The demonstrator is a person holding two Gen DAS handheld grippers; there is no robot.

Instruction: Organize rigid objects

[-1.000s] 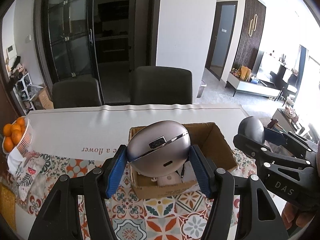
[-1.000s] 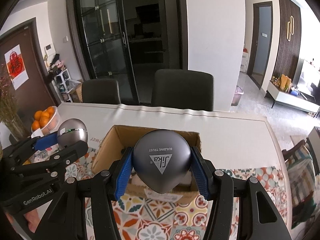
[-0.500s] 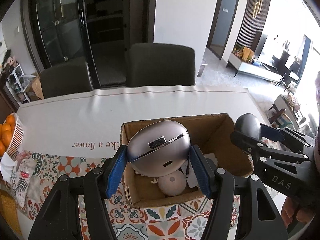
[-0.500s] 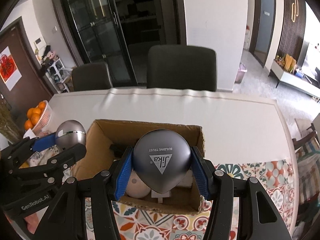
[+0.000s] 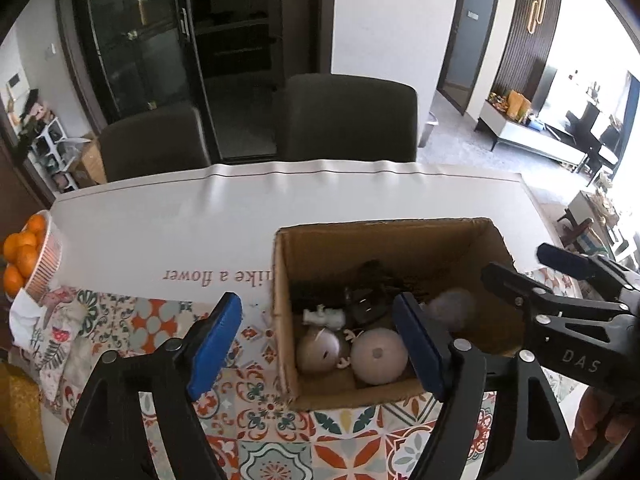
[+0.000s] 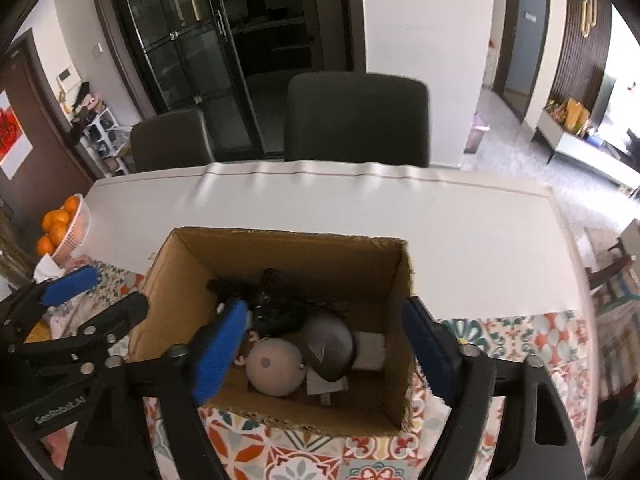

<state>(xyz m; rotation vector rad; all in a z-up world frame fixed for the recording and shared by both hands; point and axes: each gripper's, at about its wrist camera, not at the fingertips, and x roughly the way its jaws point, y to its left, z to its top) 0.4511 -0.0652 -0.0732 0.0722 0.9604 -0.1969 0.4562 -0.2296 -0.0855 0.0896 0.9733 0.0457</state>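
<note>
Now both grippers hang tilted down over the cardboard box (image 5: 400, 240).

Left gripper (image 5: 320, 340): jaws just opened, spread, empty.

Right gripper (image 6: 324, 344): same; dark rounded case (image 6: 330, 346) lies just below, between its jaws, beside the pale ball (image 6: 274, 366).

Nothing held; withdrawal likely next.

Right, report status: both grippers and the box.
Left gripper and right gripper open, jaws just opened, nothing between the pads. Dark egg-shaped case lies in cardboard box. Nothing in the way.
</note>
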